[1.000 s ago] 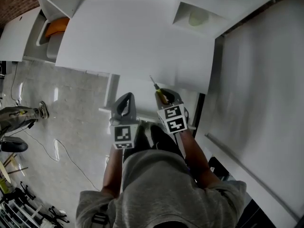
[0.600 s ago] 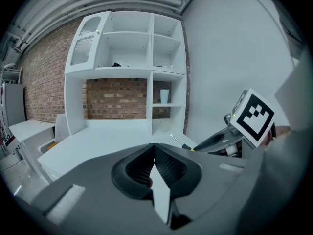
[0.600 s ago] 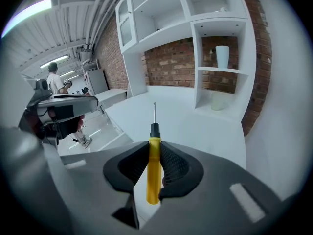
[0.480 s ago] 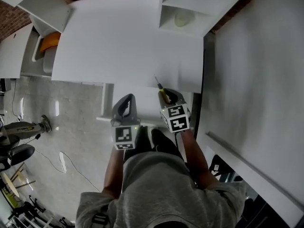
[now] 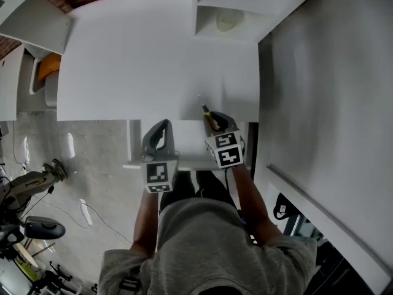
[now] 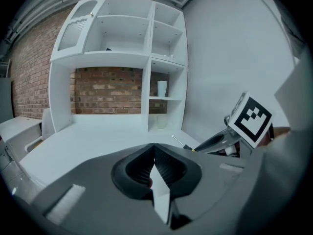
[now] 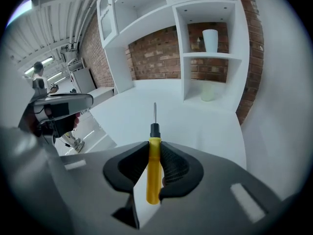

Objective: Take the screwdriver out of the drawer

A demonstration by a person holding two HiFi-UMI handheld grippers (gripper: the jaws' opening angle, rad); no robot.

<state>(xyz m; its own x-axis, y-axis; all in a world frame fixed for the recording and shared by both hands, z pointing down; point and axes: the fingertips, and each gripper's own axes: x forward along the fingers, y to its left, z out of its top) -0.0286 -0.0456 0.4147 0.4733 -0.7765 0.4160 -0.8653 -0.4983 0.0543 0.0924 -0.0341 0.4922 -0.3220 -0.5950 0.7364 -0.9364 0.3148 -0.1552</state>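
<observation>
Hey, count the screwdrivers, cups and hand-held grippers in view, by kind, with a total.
Screwdriver: 1
Cups: 2, white cup, pale cup
Hand-held grippers: 2, left hand-held gripper, right hand-held gripper
Total: 5

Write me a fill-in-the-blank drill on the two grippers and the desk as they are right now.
1. The right gripper is shut on a screwdriver with a ____ handle.
2. The left gripper, jaws together, holds ____.
3. The screwdriver's metal tip points out over the ____ desk.

Missing words: yellow; nothing; white.
</observation>
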